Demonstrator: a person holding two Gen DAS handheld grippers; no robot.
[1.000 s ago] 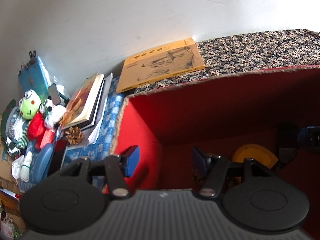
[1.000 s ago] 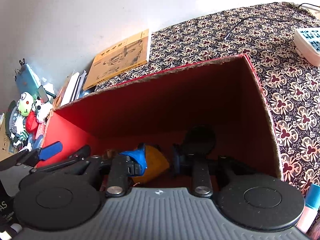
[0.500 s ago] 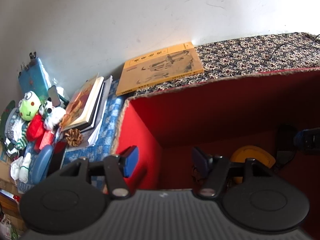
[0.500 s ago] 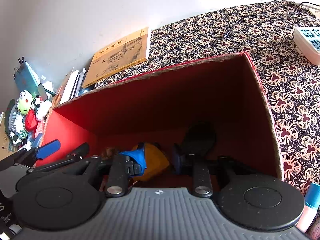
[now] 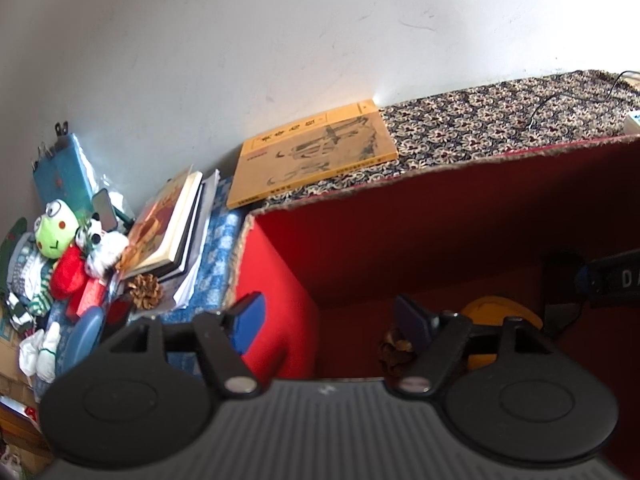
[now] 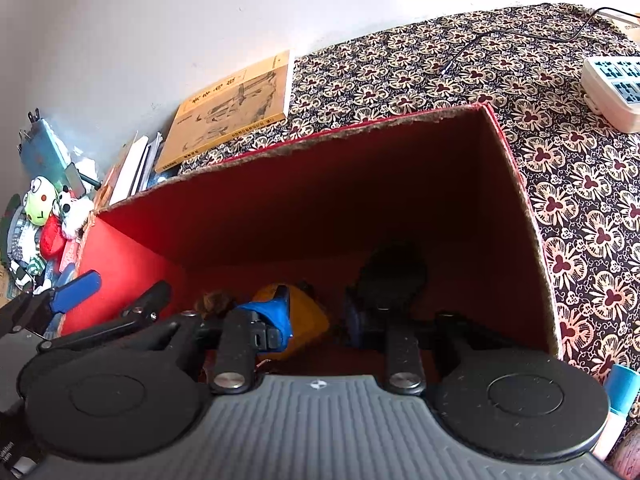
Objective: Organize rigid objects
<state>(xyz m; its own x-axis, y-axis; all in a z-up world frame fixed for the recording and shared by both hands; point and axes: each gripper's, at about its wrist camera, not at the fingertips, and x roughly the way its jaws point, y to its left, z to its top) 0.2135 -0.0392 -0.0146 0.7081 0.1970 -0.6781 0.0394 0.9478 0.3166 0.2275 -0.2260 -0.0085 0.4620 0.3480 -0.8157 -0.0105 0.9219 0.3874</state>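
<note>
L gripper [image 5: 332, 320] fingers widening astride upright box wall [image 5: 276, 280].

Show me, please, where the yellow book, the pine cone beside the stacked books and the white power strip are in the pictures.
yellow book [image 5: 316, 150]: left wrist view, middle of its cover.
pine cone [image 5: 146, 285]: left wrist view, its centre.
white power strip [image 6: 614, 86]: right wrist view, its top face.

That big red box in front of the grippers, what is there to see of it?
The red box is an open-topped container with plain red walls inside and out, and a rough, brownish, fibrous-looking rim. It stands upright on the flower-patterned cloth, just in front of a yellow book. Inside, near the bottom, lie a yellow object, a dark round object and something that looks like a pinecone.
</note>
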